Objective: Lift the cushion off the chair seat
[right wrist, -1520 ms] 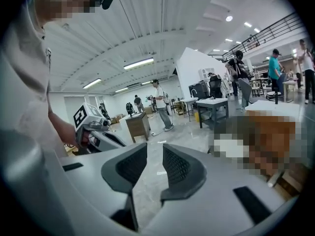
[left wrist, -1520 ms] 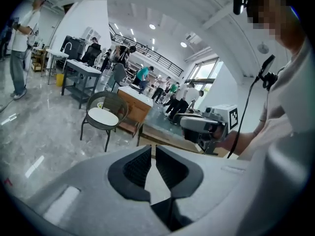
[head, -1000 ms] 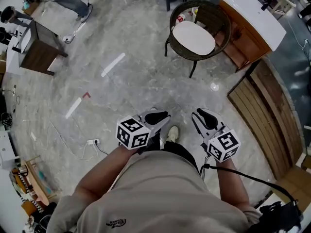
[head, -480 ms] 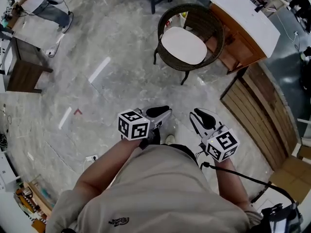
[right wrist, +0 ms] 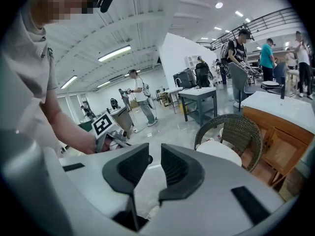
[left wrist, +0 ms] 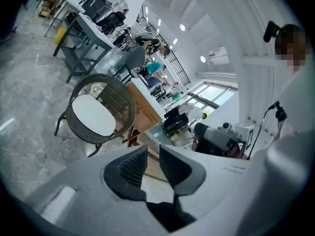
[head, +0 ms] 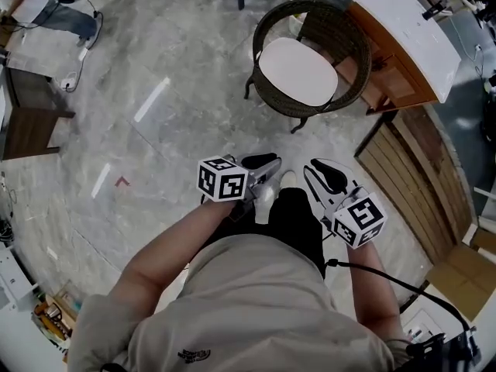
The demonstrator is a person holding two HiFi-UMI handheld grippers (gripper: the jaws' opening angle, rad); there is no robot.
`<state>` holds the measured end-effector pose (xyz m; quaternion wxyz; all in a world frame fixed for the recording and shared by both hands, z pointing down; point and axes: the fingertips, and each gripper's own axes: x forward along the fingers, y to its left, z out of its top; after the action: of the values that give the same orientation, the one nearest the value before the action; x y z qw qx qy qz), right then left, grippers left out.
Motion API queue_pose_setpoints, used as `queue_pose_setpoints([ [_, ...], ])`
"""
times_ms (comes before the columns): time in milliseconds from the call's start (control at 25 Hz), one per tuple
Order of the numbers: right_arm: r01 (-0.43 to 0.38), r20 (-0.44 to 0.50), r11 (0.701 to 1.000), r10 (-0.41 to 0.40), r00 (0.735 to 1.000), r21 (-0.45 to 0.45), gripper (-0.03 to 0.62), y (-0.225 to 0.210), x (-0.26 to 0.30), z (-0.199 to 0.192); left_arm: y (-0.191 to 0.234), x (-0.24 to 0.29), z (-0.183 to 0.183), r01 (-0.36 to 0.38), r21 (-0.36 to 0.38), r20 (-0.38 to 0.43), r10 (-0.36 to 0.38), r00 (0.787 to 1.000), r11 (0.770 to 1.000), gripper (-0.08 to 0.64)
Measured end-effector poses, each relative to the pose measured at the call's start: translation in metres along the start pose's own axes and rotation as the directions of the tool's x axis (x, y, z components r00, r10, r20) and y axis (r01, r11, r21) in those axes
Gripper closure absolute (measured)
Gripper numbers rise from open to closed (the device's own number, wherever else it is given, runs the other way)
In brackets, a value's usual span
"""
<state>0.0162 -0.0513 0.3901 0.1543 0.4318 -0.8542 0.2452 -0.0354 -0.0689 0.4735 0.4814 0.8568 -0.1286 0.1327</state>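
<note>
Grey marble floor stretches to a wicker chair (head: 350,49), its white cushion (head: 298,70) lying on the seat. Well short of it, left gripper (head: 271,161) and right gripper (head: 316,170) hang narrowly parted, both empty.

The person (head: 256,301) has stepped nearer the chair (head: 341,33).

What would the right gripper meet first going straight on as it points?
Likely the bare floor: the right gripper tilts down, its line passing left of the wicker chair and cushion. Depth is hard to judge.
</note>
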Motion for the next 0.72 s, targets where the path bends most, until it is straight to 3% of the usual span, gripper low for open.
queue_pose_setpoints([
  [200, -0.028, -0.018, 0.999, 0.028, 0.999, 0.019, 0.508, -0.045, 0.02, 0.006, 0.026, 0.04, 0.022, -0.024, -0.049, 0.0, 0.024, 1.0, 0.998, 0.497],
  [320, -0.064, -0.033, 0.998, 0.064, 0.997, 0.02, 0.508, -0.069, 0.028, 0.019, 0.046, 0.058, 0.037, -0.053, -0.12, 0.017, 0.055, 0.998, 0.991, 0.492],
  [520, -0.11, -0.061, 0.993, 0.112, 0.992, 0.033, 0.509, -0.13, 0.038, 0.031, 0.098, 0.105, 0.055, -0.1, -0.26, 0.065, 0.12, 0.991, 0.96, 0.462],
  [720, -0.147, -0.116, 0.987, 0.153, 0.981, 0.059, 0.509, -0.185, 0.055, 0.013, 0.169, 0.16, 0.06, -0.125, -0.386, 0.109, 0.18, 0.978, 0.914, 0.432],
])
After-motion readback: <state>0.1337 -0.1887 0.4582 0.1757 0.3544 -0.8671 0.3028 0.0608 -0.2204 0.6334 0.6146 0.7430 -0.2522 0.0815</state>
